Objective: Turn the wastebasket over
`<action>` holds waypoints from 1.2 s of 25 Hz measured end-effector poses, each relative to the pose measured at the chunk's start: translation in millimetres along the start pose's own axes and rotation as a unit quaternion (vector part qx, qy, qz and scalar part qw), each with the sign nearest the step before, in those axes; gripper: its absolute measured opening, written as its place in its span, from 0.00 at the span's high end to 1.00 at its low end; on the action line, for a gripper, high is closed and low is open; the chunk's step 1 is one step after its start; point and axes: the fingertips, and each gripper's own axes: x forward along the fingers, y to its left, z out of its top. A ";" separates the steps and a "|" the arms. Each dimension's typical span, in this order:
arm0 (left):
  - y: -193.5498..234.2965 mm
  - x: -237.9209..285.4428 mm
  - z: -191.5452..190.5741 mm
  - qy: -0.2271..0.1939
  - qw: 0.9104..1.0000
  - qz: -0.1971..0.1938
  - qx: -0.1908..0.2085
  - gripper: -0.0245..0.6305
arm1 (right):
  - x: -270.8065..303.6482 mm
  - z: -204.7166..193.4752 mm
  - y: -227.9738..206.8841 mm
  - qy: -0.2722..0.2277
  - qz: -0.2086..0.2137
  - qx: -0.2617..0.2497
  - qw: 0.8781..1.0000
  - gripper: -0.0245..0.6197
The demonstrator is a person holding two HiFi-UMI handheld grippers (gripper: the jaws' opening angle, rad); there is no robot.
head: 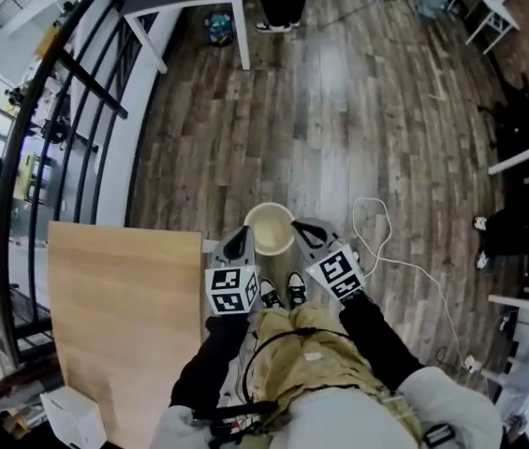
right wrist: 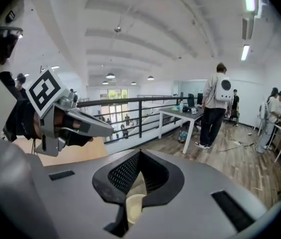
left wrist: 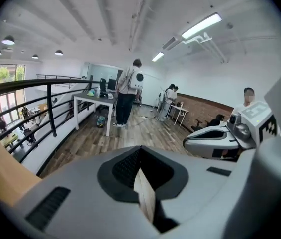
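Wastebasket (head: 270, 229) held above wooden floor (head: 339, 110); tabletop (head: 124, 316) beside it, white cable (head: 387, 215) near.

Bright ceiling strip lights (left wrist: 201, 26), heavy fisheye bending, dark vignetted corners.

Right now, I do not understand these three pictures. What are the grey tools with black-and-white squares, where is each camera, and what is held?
No robot here: a person holds a tool in each hand, the left gripper and the right gripper. The cubes with squares are parts of them. The head view comes from a camera on the person's head, looking down at the wooden floor, where a white cable lies. The other two come from a camera on each gripper. Both pairs of fingers are closed on the rim of a cream wastebasket, its opening facing up.
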 end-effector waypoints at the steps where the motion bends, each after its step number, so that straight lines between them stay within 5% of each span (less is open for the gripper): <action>1: -4.8 -6.7 15.1 -0.017 1.000 0.002 0.004 0.96 | -7.4 17.3 -2.0 -0.017 -0.011 0.001 1.000 0.93; 10: -47.1 -82.2 149.3 -0.144 0.987 0.024 0.062 0.96 | -89.5 156.5 -11.6 -0.127 -0.057 -0.014 0.990 0.93; 16: -52.9 -122.9 188.8 -0.225 0.968 0.059 0.092 0.96 | -121.4 200.9 -5.6 -0.192 -0.083 -0.034 0.977 0.93; 30: -55.2 -130.1 220.0 -0.254 0.961 0.049 0.099 0.96 | -128.2 253.0 -3.7 -0.269 -0.093 -0.032 0.958 0.93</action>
